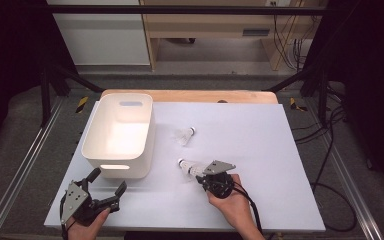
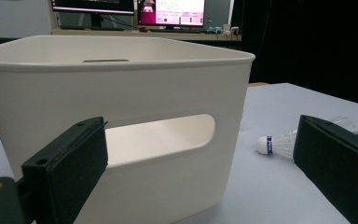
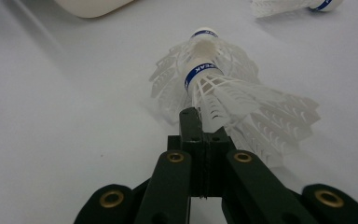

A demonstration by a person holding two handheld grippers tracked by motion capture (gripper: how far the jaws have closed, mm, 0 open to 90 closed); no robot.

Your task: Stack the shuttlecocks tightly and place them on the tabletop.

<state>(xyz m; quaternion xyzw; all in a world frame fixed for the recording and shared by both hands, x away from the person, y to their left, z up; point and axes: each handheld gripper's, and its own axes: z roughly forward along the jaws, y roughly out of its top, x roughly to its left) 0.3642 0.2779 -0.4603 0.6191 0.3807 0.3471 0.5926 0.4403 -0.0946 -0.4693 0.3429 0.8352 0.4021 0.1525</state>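
Right gripper view gives me my right hand-held gripper [image 3: 200, 135] pinched tight on the skirt edge of the stacked shuttlecocks [image 3: 223, 93], which jut straight ahead of it just above the desk [image 3: 65, 130]. My left hand-held gripper [image 1: 105, 186] waits wide apart and empty before the white bin [image 1: 120, 132]. A second shuttlecock [image 3: 293, 5] is cut off at the top; I cannot count the stack.

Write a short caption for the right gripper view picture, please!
The right gripper, jaws shut, pinches the skirt of stacked white shuttlecocks over the white table.
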